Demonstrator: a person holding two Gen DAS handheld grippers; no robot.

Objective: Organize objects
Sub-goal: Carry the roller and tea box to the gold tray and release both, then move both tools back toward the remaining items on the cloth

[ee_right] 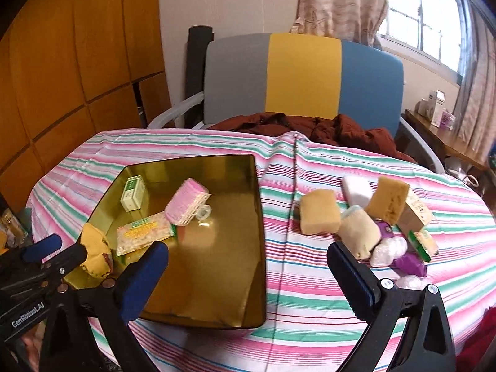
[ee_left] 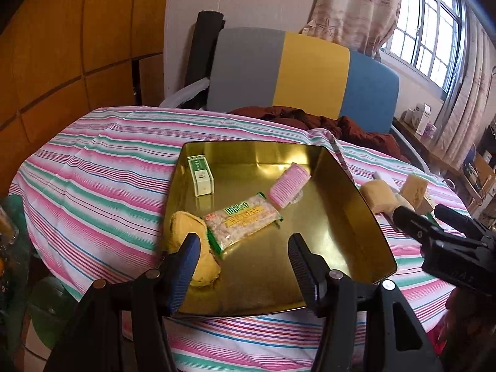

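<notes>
Both jaws are held spread, empty. The tan sponge (ee_right: 319, 212) lies on the striped surface (ee_right: 303, 282), beside the gold tray (ee_right: 260, 217); light, squashy, probably best pinched across its flat sides.

Yellow pouch (ee_left: 192, 248): partly hidden behind a finger of the left gripper (ee_left: 245, 257).
Snack packet (ee_left: 241, 221): small print illegible.
Green-and-white box (ee_left: 201, 175): label too small to read.
Pile of items (ee_right: 387, 217): overlapping; purple pieces (ee_right: 409, 263) unidentifiable.
Windowsill boxes (ee_right: 435, 107): too small to tell.
Red cloth (ee_right: 477, 341): cut off at the frame edge.
</notes>
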